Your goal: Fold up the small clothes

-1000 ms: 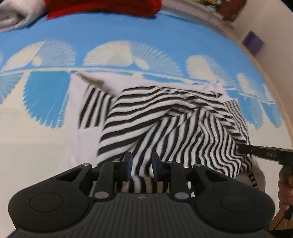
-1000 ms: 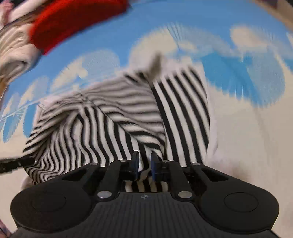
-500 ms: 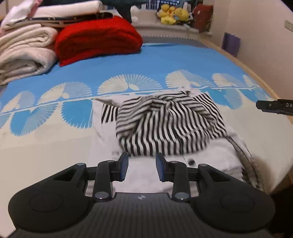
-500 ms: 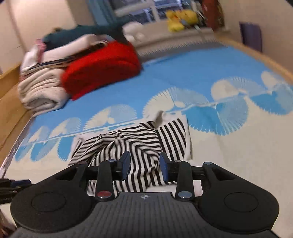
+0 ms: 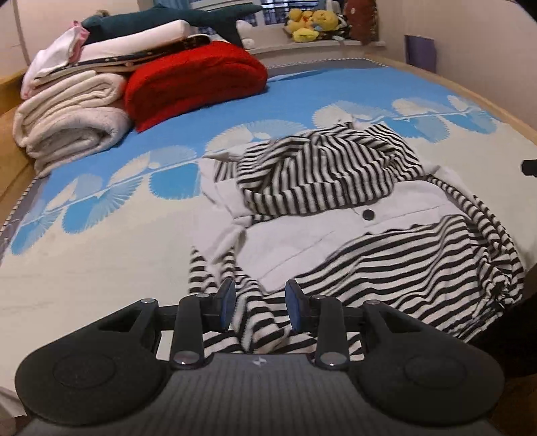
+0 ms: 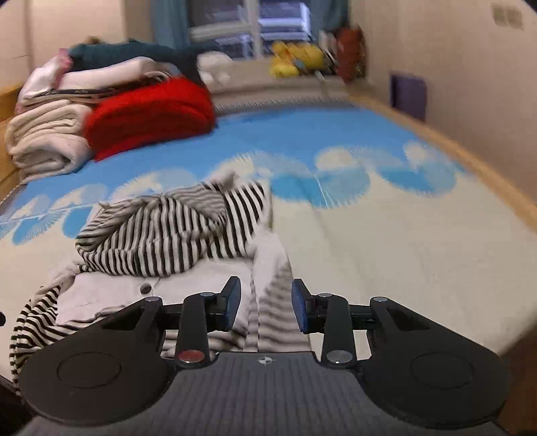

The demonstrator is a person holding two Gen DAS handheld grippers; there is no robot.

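Observation:
A black-and-white striped garment (image 5: 322, 177) with a pale grey front panel and a dark button (image 5: 368, 214) lies on the bed, its far part folded back over the middle. My left gripper (image 5: 259, 303) is open, hovering over the near striped hem. In the right wrist view the same garment (image 6: 167, 228) lies ahead to the left. My right gripper (image 6: 265, 302) is open above the garment's near right edge, holding nothing.
The bed has a blue and cream fan-patterned cover (image 5: 100, 234). A red folded blanket (image 5: 194, 80) and a stack of cream blankets (image 5: 67, 114) sit at the far left. Plush toys (image 5: 308, 23) line the far sill. A wooden bed edge (image 6: 470, 161) runs along the right.
Both grippers let go of the striped cloth, opened, and pulled back toward me. The folded-over part now rests on the garment's middle.

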